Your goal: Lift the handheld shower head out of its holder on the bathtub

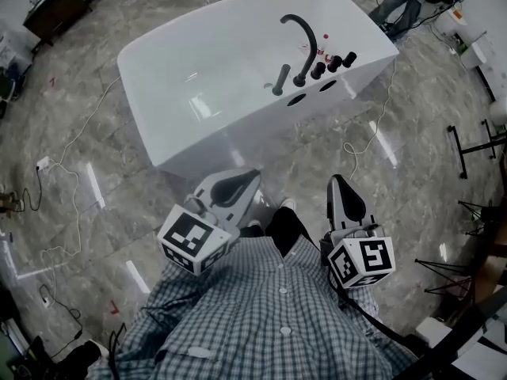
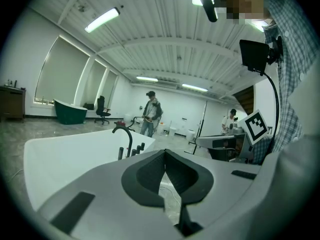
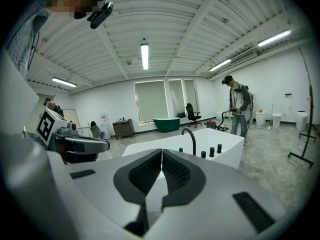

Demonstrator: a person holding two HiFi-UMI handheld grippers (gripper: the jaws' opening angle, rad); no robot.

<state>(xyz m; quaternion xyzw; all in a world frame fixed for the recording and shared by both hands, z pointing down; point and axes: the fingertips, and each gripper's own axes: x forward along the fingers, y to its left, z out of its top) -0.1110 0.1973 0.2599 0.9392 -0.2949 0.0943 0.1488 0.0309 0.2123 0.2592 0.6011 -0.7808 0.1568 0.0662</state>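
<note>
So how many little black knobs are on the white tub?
3, in a row on the bathtub rim beside the curved tap: first knob, middle knob, end knob. None seems hidden.

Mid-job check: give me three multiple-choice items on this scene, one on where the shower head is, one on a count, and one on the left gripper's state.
1. Where is the shower head?
A. Upright on the tub rim
B. In the left gripper
C. Lying inside the tub

2. How many knobs stand beside the spout?
A. One
B. Three
C. Five

3. The left gripper is:
A. open
B. shut, empty
C. shut on the shower head

Answers:
1 A: it stands on the rim next to the spout, far from both grippers.
2 B: three knobs sit in a row by the spout's base.
3 B: its pads meet with nothing between them.
</note>
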